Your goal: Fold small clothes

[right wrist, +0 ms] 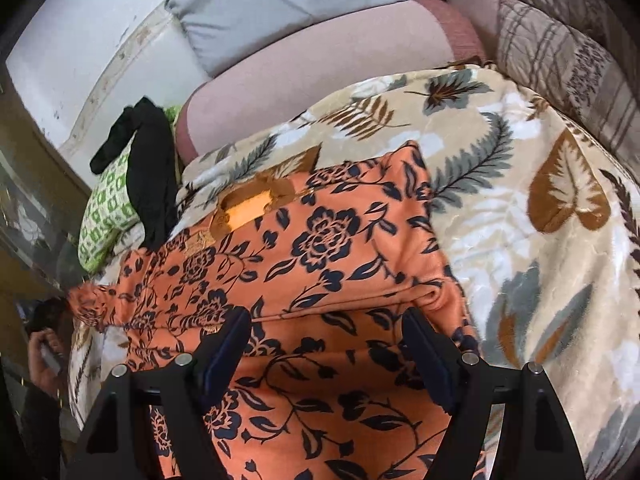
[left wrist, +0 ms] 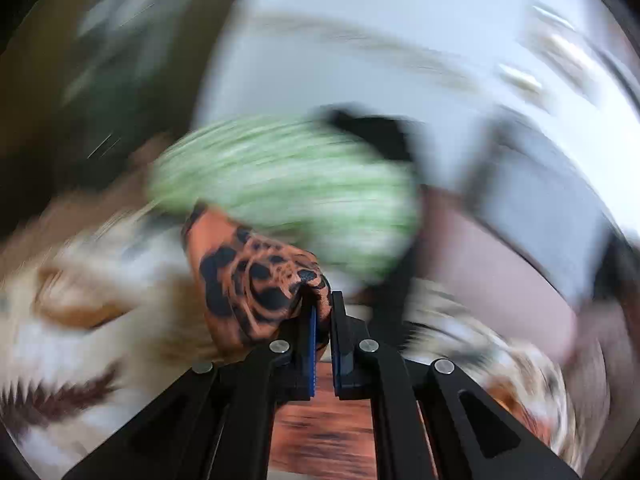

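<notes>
Orange floral garment [right wrist: 320, 264] lies spread flat on leaf-print blanket [right wrist: 540, 184], laid out for folding. Right gripper [right wrist: 326, 332] hovers above it, jaws wide, nothing held. Left gripper [left wrist: 322, 300] clamped on a bunched garment corner, likely to draw it over.

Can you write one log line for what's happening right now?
left gripper: shut on orange dress | right gripper: open above dress | dress on blanket
</notes>
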`<control>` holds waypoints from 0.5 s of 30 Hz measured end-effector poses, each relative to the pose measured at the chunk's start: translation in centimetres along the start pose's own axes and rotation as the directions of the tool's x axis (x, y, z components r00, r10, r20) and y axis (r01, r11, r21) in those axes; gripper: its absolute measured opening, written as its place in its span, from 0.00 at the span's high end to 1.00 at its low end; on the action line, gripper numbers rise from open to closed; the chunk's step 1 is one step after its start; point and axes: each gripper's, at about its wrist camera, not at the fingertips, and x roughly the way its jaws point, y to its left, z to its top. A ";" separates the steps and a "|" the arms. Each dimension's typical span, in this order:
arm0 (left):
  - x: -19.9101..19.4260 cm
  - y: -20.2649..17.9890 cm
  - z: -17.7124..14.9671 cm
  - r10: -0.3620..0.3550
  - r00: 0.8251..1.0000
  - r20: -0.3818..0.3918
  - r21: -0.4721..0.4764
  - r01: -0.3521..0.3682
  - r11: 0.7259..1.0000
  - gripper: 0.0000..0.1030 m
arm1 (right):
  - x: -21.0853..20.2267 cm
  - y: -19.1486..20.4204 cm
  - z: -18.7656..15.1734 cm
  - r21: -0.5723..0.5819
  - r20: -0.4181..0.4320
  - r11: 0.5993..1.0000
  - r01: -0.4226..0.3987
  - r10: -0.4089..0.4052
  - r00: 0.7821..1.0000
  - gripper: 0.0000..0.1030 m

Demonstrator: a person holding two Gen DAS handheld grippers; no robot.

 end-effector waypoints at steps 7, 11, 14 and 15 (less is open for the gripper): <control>0.0 -25.0 -10.4 -0.345 0.907 -0.242 0.306 0.409 0.860 0.83 | -2.0 -3.2 -0.5 0.101 0.047 0.994 -0.048 0.043 0.998 0.22; 4.6 -27.0 -17.3 -0.252 0.821 -0.513 0.290 0.441 0.849 0.45 | -2.8 -4.2 -0.2 0.145 0.065 0.987 -0.069 0.060 0.996 0.16; 3.6 -23.3 -17.5 -0.182 0.871 -0.456 0.332 0.356 0.874 0.43 | -2.6 -4.2 0.5 0.147 0.055 0.984 -0.103 0.096 0.994 0.15; 3.4 -21.8 -17.0 -0.155 0.890 -0.428 0.338 0.317 0.886 0.40 | -2.3 -4.1 0.7 0.150 0.052 0.982 -0.114 0.108 0.993 0.15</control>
